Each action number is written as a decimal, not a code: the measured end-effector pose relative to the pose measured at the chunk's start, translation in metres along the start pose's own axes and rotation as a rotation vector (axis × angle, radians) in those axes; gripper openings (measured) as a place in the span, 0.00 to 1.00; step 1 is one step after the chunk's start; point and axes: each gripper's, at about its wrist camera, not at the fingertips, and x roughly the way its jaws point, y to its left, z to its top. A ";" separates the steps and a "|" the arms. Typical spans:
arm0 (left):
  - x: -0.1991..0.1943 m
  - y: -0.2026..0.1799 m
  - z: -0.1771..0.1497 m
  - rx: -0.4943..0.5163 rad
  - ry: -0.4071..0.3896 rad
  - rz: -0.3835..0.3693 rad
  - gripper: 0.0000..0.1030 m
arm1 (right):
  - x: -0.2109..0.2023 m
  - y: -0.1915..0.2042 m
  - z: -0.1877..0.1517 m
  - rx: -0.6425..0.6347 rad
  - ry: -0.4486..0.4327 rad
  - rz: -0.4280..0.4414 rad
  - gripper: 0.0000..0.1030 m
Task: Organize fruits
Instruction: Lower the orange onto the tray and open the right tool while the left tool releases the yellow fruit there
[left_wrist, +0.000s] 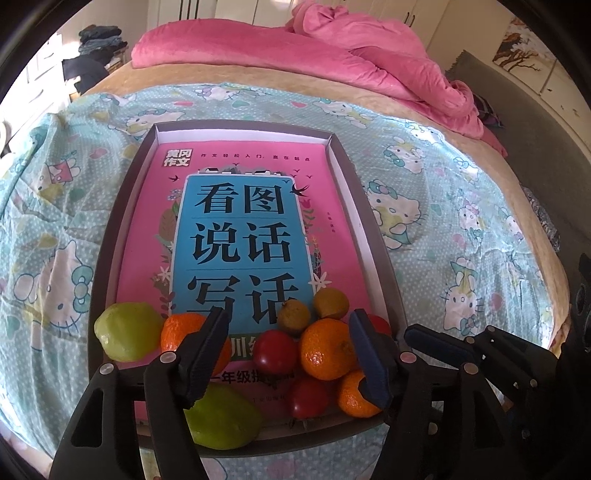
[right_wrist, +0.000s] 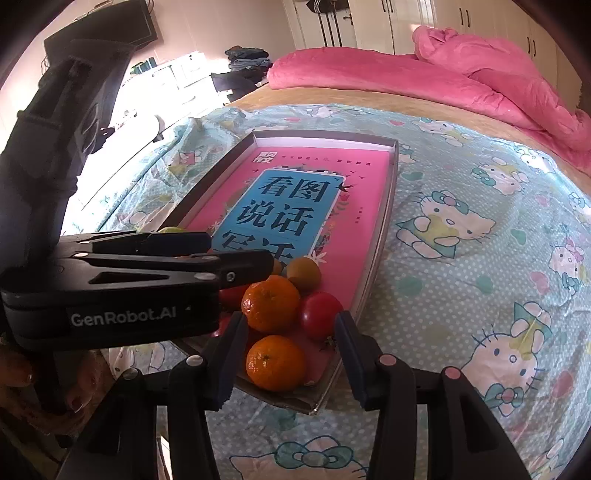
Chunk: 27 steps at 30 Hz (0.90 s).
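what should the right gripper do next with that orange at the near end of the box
Probably ease the right gripper forward and down, then close. Its jaws are open, and in the right wrist view the nearest orange sits between them in the near corner of the box, with nothing pressing on it. A tomato lies close behind, so a short advance seems safest.

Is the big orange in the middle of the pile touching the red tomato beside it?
Touching. In the left wrist view the big orange presses against the red tomato, with no gap between them.
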 end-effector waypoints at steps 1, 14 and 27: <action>0.000 0.000 0.000 0.000 0.001 -0.003 0.69 | 0.000 0.000 0.000 0.001 0.000 -0.001 0.48; -0.007 0.001 -0.004 -0.017 0.005 -0.010 0.76 | -0.004 0.000 -0.001 -0.021 -0.025 -0.011 0.69; -0.026 0.001 -0.005 -0.026 -0.039 0.024 0.76 | -0.016 -0.002 -0.001 -0.034 -0.064 -0.036 0.76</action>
